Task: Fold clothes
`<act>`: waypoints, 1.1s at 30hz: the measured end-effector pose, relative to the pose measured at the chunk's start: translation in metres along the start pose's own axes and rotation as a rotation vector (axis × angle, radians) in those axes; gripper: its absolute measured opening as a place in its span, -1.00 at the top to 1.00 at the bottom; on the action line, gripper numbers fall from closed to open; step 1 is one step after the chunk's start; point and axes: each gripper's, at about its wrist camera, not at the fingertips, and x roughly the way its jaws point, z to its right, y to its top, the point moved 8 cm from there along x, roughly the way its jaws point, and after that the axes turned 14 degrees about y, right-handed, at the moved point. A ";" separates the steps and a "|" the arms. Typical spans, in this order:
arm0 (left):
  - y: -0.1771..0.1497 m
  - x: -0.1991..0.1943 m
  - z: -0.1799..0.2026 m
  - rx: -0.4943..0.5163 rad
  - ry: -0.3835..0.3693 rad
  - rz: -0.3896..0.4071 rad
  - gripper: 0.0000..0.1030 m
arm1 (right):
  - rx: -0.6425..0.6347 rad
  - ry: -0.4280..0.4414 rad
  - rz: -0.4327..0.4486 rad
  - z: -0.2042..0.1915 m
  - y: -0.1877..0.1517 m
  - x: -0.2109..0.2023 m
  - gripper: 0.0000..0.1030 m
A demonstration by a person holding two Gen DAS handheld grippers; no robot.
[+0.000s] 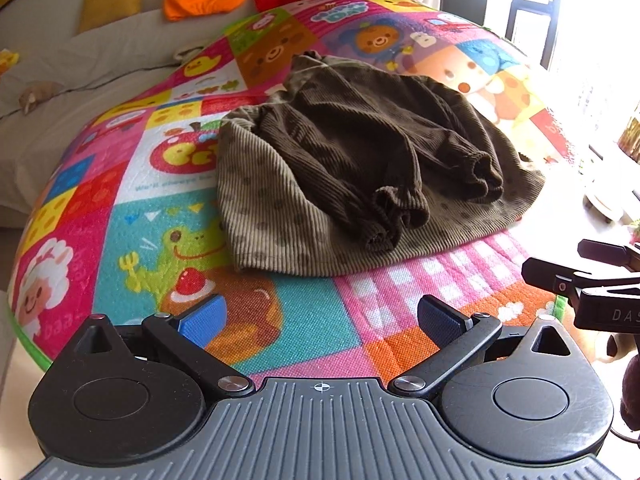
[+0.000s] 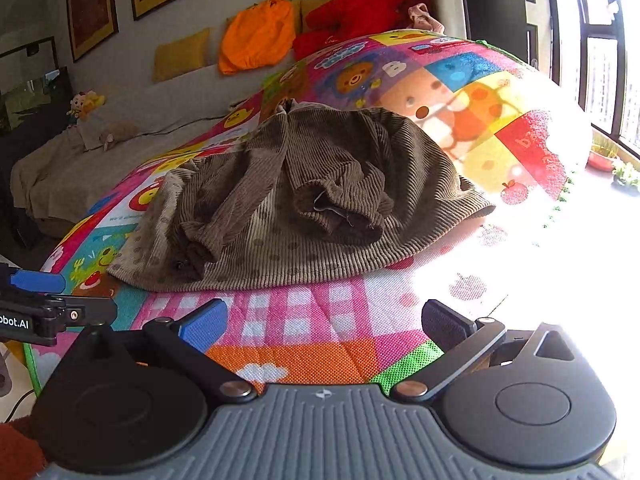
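Note:
A brown corduroy garment (image 1: 360, 168) with dots lies on a colourful cartoon play mat (image 1: 312, 320); both sleeves are folded in over its body, cuffs toward me. It also shows in the right wrist view (image 2: 312, 200). My left gripper (image 1: 320, 318) is open and empty, held over the mat just short of the garment's near hem. My right gripper (image 2: 322, 320) is open and empty, also short of the hem. The right gripper's body shows at the right edge of the left wrist view (image 1: 592, 284); the left gripper shows at the left edge of the right wrist view (image 2: 40, 304).
A grey sofa (image 2: 132, 128) stands behind the mat with yellow cushions (image 2: 182, 54), an orange pumpkin pillow (image 2: 256, 36) and a red plush (image 2: 360, 16). Framed pictures hang on the wall. A bright window (image 2: 608, 60) and potted plants (image 2: 600, 156) are at right.

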 end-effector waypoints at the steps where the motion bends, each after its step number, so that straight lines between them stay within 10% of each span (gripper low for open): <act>1: -0.001 0.001 0.002 0.002 -0.001 -0.007 -1.00 | 0.003 0.003 -0.001 0.000 0.000 0.000 -1.00; 33: -0.007 0.013 0.000 -0.022 0.001 -0.099 -1.00 | 0.044 0.008 -0.036 0.004 -0.010 0.003 -1.00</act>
